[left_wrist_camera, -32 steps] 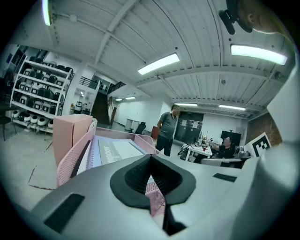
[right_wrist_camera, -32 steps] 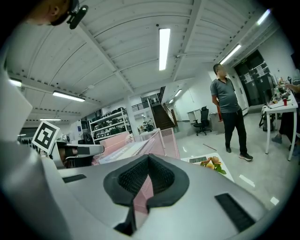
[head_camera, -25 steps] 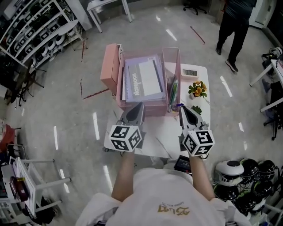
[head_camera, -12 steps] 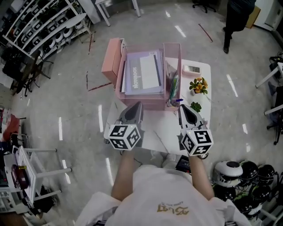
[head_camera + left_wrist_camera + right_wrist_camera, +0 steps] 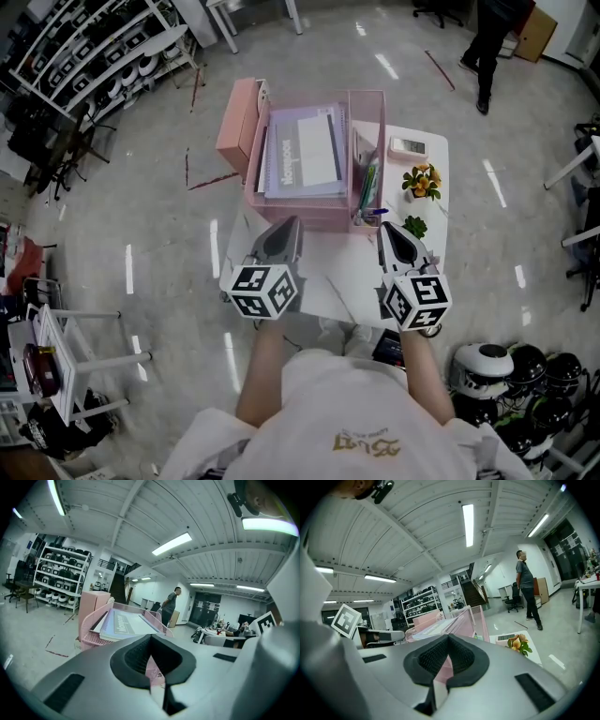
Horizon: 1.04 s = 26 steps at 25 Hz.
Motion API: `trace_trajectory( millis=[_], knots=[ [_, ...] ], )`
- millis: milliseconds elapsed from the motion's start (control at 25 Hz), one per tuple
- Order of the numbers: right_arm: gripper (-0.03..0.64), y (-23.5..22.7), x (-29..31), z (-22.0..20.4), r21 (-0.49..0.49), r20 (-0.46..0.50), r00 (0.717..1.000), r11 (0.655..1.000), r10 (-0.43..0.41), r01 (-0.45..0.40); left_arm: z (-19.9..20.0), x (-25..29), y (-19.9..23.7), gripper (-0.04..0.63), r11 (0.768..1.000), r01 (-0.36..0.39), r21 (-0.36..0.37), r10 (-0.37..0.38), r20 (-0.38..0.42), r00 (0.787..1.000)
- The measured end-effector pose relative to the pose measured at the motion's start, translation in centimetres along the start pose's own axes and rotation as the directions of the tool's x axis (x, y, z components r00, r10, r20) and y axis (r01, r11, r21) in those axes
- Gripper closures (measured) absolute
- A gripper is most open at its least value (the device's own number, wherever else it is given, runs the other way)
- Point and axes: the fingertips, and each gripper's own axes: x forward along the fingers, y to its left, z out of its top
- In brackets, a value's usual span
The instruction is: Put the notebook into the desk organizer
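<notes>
While the notebook [image 5: 302, 161] lies flat on other papers in the top tray of the pink desk organizer [image 5: 251, 187], both grippers hover over the near part of the white table [image 5: 349, 281], just in front of the organizer. The left gripper [image 5: 290, 223] has its jaws pressed together with nothing between them. The right gripper [image 5: 386, 229] is likewise clenched and empty. A small pot of flowers [image 5: 420, 181] stands to the organizer's right, and a person [image 5: 491, 42] stands on the floor beyond.
</notes>
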Motion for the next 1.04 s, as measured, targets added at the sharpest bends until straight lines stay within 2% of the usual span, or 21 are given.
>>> trace_trajectory(
  millis=[1040],
  knots=[
    [0.607,1.1,-0.4,0.0,-0.007,0.002,1.0,1.0,0.017,-0.017,0.1,-0.7,-0.1,0.581,1.0,0.011,0.009,-0.011,-0.003,1.0]
  ],
)
